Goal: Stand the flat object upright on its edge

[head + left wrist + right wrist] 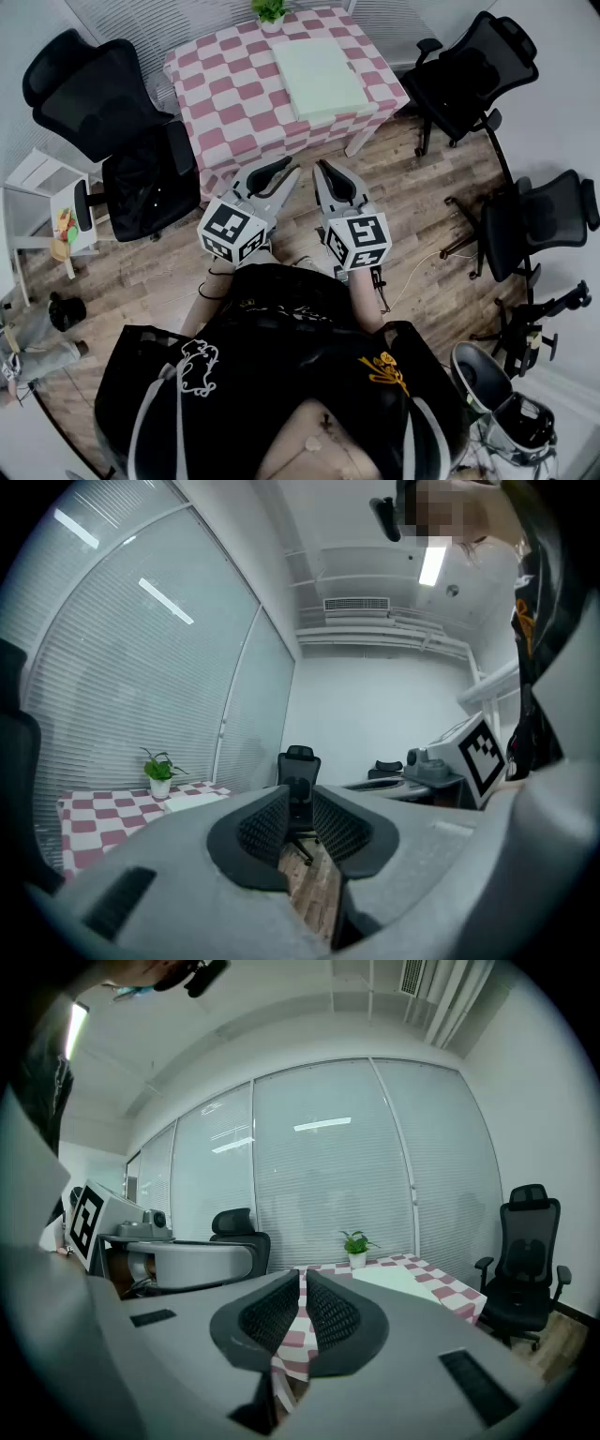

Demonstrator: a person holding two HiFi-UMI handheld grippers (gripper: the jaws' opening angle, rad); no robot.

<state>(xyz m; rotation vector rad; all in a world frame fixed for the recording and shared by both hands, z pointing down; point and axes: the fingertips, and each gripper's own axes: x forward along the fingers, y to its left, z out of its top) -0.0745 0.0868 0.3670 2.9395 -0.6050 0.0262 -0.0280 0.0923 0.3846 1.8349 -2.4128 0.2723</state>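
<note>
Well back from the pink-and-white checked table [225, 94], the person holds the left gripper [284, 172] and right gripper [323, 169] side by side, ribbed black jaws closed on nothing, apparently poised to approach, while the thin, pale green, square flat object [321, 75] lies flat along the table's right edge.

Left claw [300, 808]: jaws drawn close together, nothing between them. Wood floor [314, 892] shows through the narrow gap. Black office chair [298, 766] stands directly beyond. At left, desk [94, 816] with checked cloth carries a potted plant [158, 771] and a pale flat object [192, 802], apart. Right claw [386, 766], with marker cube, shows at right.
</note>
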